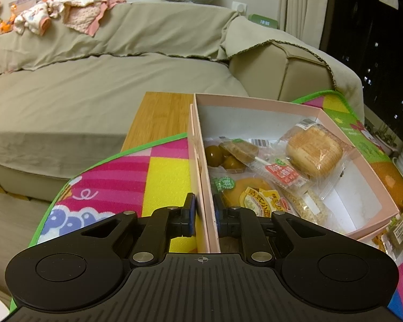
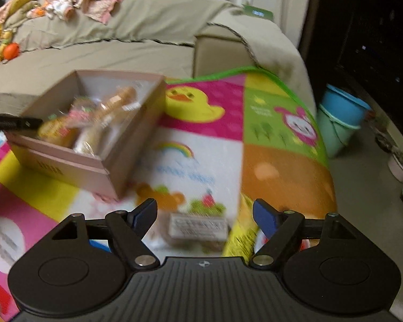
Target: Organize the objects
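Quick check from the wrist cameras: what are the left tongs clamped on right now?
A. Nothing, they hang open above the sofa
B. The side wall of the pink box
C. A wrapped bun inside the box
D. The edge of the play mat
B. In the left wrist view the left tongs have one pad on each side of the pink box wall, closed tight on it, with the snacks lying loose inside.
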{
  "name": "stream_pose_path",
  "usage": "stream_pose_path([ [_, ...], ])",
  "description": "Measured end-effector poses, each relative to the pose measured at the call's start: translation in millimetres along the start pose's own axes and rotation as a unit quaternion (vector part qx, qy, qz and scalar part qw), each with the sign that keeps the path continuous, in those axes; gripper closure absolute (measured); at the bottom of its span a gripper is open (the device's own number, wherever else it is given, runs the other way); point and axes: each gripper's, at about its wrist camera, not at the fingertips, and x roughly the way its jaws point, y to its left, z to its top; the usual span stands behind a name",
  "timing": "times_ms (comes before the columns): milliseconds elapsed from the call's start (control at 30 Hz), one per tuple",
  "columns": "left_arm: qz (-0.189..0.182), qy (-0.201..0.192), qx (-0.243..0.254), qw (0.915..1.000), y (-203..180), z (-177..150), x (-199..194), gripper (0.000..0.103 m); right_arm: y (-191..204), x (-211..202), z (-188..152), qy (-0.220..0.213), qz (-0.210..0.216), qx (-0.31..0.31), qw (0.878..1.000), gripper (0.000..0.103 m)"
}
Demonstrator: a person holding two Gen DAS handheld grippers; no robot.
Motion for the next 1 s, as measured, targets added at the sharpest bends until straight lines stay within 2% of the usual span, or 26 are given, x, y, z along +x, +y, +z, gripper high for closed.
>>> stream_pose_path([
  [300, 0.002, 0.004, 0.0, 1.0, 0.3, 0.0, 0.3, 0.088, -9.0, 11.4, -24.3, 0.03, -0.006, 0.033, 0.999, 0.024],
  [1000, 0.004, 0.007, 0.001, 1.0, 1.9, -1.4, 1.8, 0.088, 8.5, 7.4, -20.2, 0.014, 0.029, 0.021, 0.999, 0.018],
])
